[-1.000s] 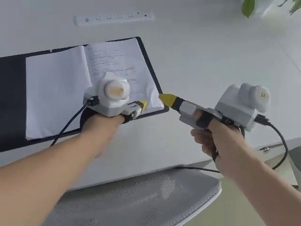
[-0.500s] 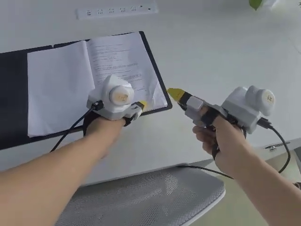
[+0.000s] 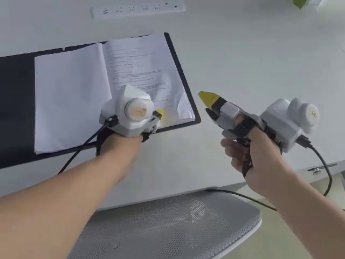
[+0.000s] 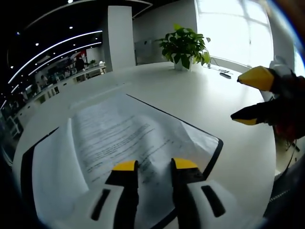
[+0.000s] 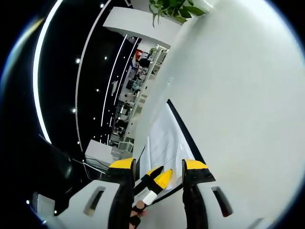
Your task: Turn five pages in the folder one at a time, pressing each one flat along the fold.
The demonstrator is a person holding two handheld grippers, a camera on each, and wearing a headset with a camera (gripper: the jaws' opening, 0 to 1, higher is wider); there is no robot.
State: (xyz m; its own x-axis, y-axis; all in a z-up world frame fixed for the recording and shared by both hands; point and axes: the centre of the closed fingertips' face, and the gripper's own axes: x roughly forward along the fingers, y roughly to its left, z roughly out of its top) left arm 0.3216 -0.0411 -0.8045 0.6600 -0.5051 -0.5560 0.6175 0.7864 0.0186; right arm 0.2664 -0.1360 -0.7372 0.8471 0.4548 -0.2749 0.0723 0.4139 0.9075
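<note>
The black folder [image 3: 16, 102] lies open on the left of the white bench [image 3: 259, 59]. The left tongs [image 4: 155, 164], slightly spread, are at the right page's [image 3: 145, 65] near corner. The right tongs [image 3: 210, 106], spread and empty, are just off the folder's right edge.

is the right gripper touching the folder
No, in the head view the right gripper hangs clear of the folder, with bare table between them.

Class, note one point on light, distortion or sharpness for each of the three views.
Head view: soft, even light, the white table nearly washed out. Left gripper view: fisheye bows the edges of the printed page, and the window is blown out. Right gripper view: rolled sideways, table glaring white, ceiling lights stretched into arcs.
</note>
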